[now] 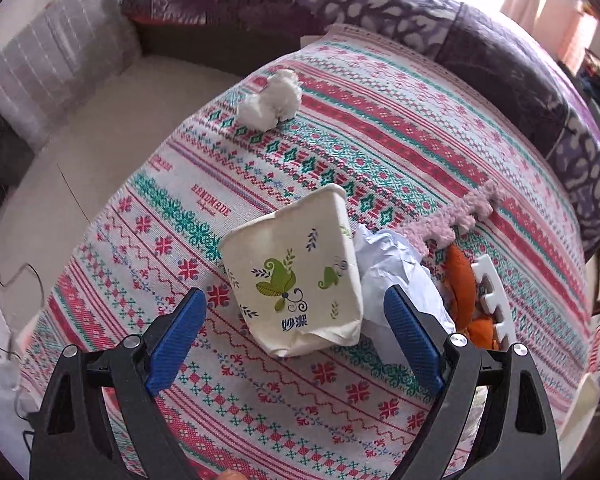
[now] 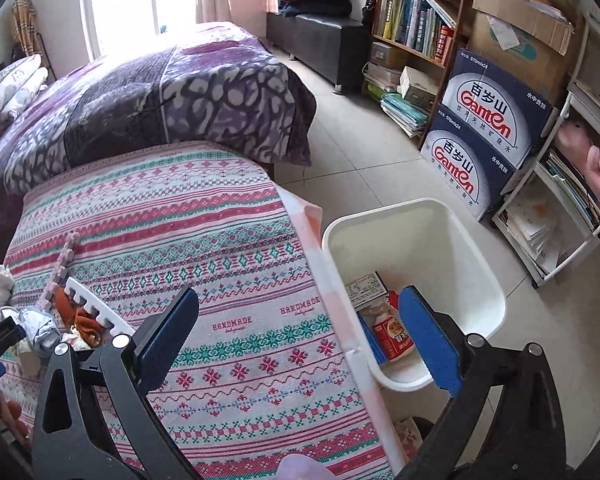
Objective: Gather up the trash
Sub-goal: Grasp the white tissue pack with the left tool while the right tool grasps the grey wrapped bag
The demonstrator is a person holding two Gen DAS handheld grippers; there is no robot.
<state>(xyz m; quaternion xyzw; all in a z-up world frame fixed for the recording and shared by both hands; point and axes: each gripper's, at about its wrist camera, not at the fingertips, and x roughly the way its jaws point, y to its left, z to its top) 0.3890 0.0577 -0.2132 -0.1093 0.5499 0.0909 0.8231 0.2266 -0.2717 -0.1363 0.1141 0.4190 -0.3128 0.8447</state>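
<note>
Paper cup [image 1: 296, 276] between open fingers [image 1: 410, 342]

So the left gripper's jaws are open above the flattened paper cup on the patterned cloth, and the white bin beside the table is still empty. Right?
Not quite. The bin is not empty: the right wrist view shows cartons and packets lying in its bottom. The rest holds: the left gripper has open jaws above the flattened paper cup on the patterned cloth.
</note>
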